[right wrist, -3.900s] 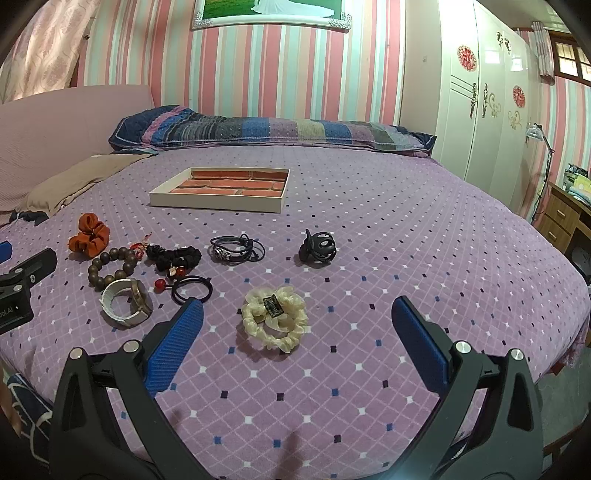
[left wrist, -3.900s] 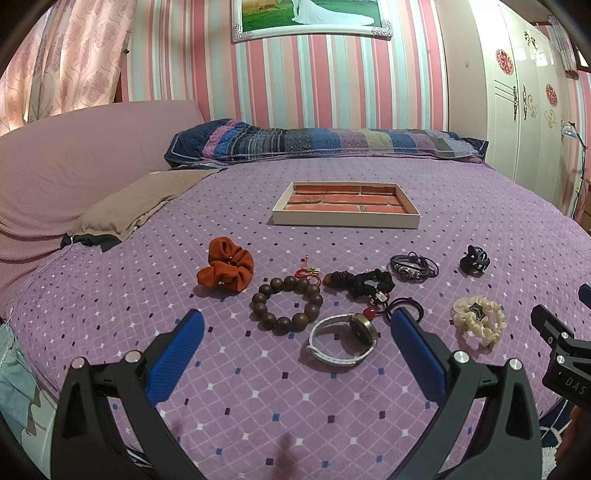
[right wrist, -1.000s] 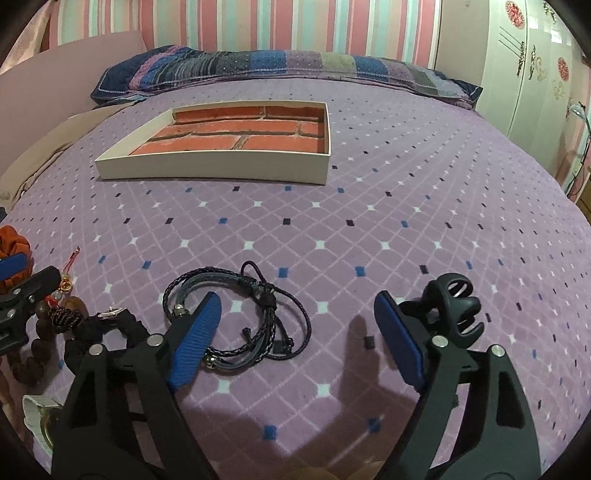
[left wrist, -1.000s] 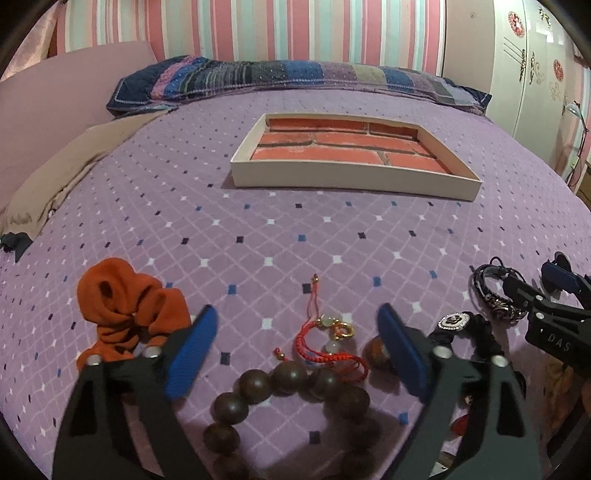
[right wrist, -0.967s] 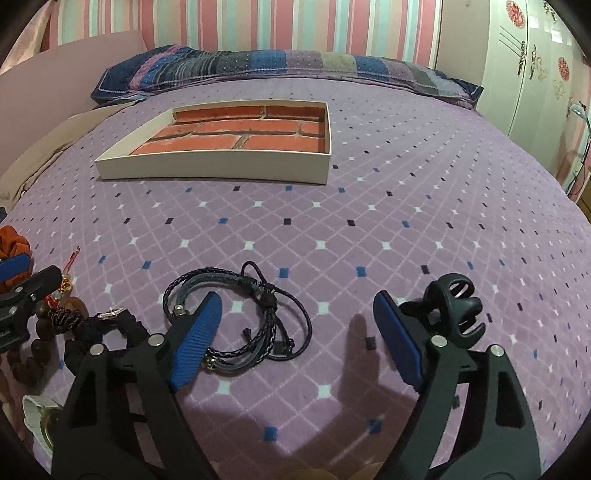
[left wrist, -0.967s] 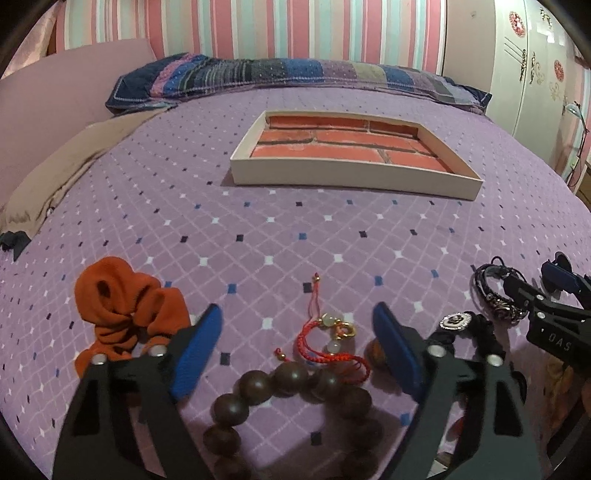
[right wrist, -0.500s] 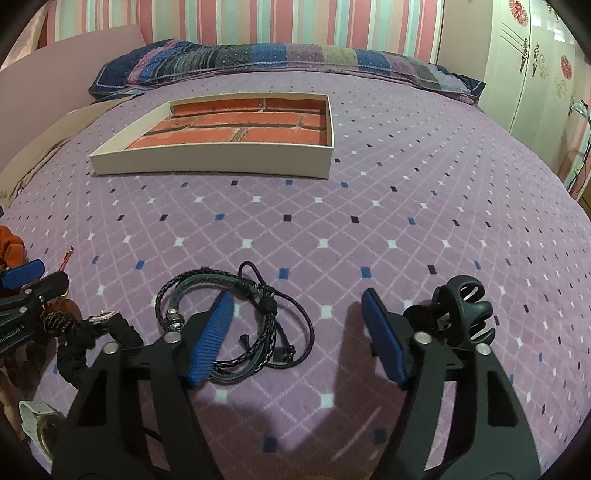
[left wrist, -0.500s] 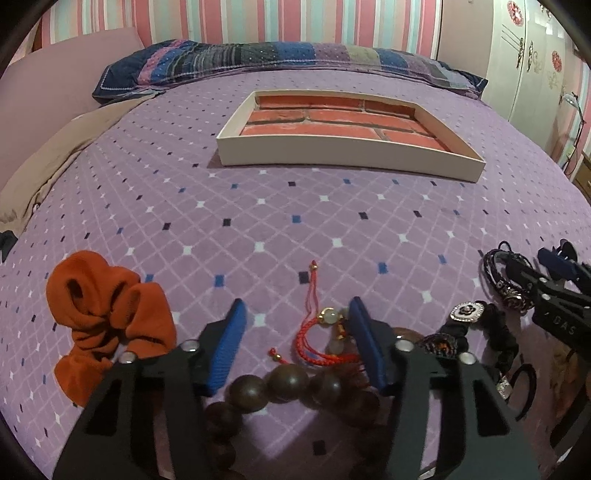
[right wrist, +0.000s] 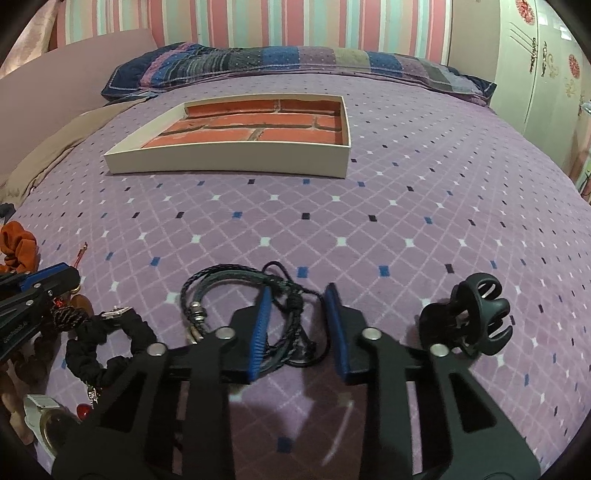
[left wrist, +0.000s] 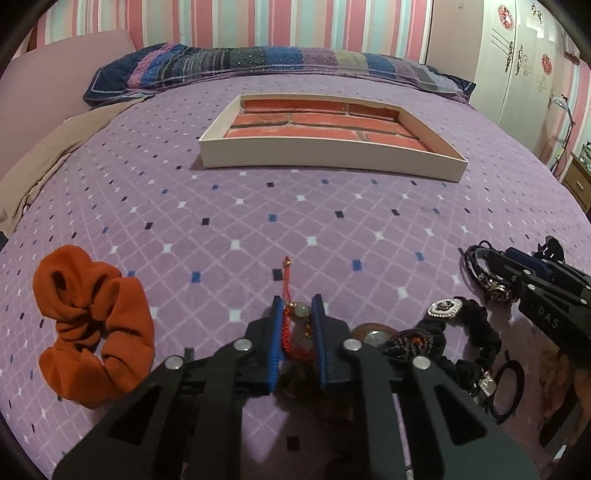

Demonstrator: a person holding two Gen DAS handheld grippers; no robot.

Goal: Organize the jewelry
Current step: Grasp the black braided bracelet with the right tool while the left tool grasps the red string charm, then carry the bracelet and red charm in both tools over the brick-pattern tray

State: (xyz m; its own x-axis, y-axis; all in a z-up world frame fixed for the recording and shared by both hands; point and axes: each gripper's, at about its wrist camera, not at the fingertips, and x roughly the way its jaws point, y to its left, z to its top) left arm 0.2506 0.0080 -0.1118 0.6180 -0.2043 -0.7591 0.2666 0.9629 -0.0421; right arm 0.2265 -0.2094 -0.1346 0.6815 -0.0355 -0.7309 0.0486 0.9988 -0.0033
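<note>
Your left gripper (left wrist: 297,314) has its blue ribbed jaws nearly together, pinching the red cord bracelet (left wrist: 291,325), a thin knotted string with a pale green bead and a gold fitting; its tasselled tail trails forward on the bed. Your right gripper (right wrist: 297,314) has its jaws partly apart, straddling the braided leather bracelet (right wrist: 236,295), dark plaited cords with small metal beads, without clamping it that you can see.

Just left of the left gripper lies a crumpled orange fabric scrunchie (left wrist: 92,328). Between the two grippers sits a ruched black scrunchie (left wrist: 465,332) with a round rhinestone-rimmed badge. Right of the right gripper stands a glossy black plastic claw clip (right wrist: 469,317).

Everything rests on a bed (right wrist: 406,206) under a purple quilted cover with small white, blue and black diamonds. Well ahead lies a shallow cream tray (left wrist: 332,149) lined in a red-brick print. A striped patchwork pillow (left wrist: 277,62) runs along the pink-and-teal striped wall (left wrist: 295,22).
</note>
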